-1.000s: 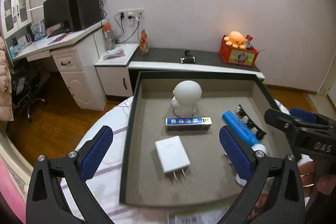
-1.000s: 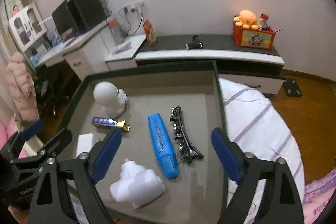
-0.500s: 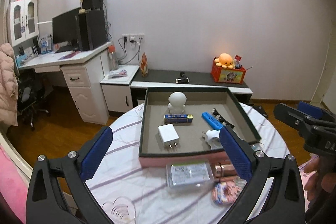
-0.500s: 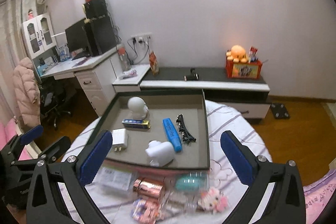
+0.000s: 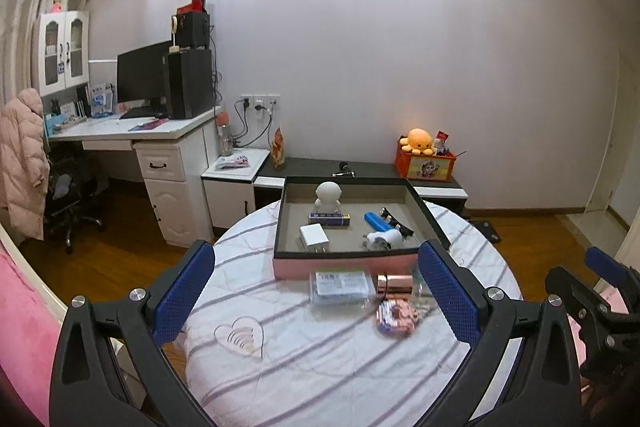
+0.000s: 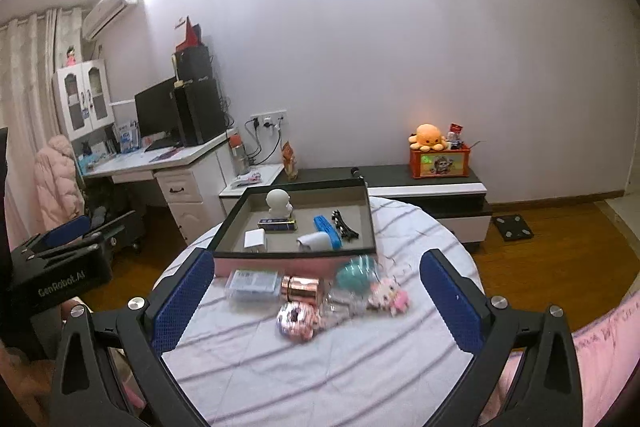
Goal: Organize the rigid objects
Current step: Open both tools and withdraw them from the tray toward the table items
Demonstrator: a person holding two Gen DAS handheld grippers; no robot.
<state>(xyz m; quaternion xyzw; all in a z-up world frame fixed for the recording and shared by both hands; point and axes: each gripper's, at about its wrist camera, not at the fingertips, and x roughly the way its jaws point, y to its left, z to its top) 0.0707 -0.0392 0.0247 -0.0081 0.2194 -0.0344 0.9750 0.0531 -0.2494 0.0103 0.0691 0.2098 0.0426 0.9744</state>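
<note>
Both the left claw and the right claw hang wide apart and empty above the near edge of the round counter, with bare cloth below for moving. Past mid-counter lie a clear case, likely light and slippery, best gripped across its short sides, and a copper roll, stiff. Beyond them the tray has a raised rim to clear.

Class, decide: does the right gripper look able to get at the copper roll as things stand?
Probably yes. The right gripper is open and empty, and the copper roll lies on the table in front of the tray, uncovered, though neighbours crowd both sides.
</note>
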